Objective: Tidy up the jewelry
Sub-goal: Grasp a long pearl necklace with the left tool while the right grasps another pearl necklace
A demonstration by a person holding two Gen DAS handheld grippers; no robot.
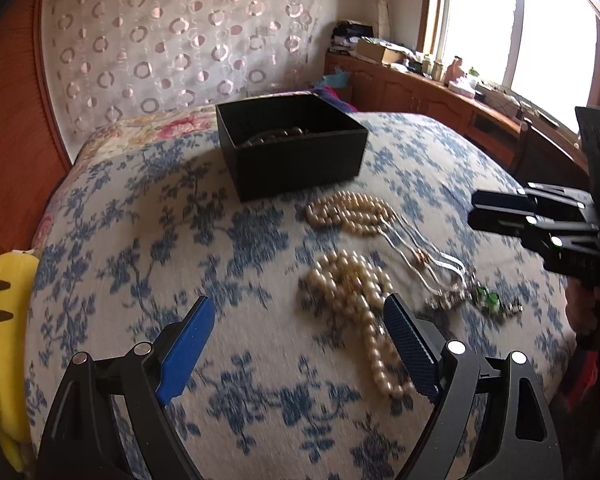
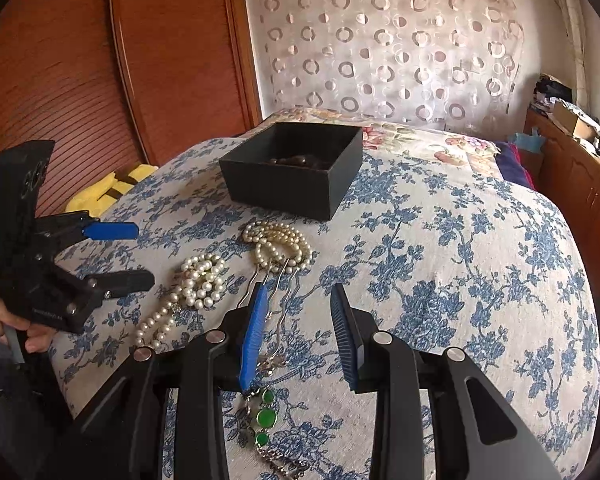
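Note:
A black open box [image 1: 292, 148] [image 2: 296, 168] stands on the bed with dark beads inside. In front of it lie a far pearl necklace [image 1: 350, 212] [image 2: 278, 244], a near pearl necklace [image 1: 360, 304] [image 2: 198, 280], a thin silver chain [image 1: 424, 258] [image 2: 278, 300] and a green-stone pendant [image 1: 488, 300] [image 2: 266, 416]. My left gripper [image 1: 300, 320] [image 2: 140, 252] is open and empty above the bed, its right finger next to the near pearls. My right gripper [image 2: 300, 304] [image 1: 474, 210] is open and empty over the silver chain.
The bed has a blue floral cover [image 1: 220, 248] [image 2: 460, 260]. A yellow plush toy [image 1: 4, 320] [image 2: 108, 192] lies at its left edge by the wooden wardrobe [image 2: 80, 60]. A cluttered wooden sideboard [image 1: 440, 92] runs under the window on the right.

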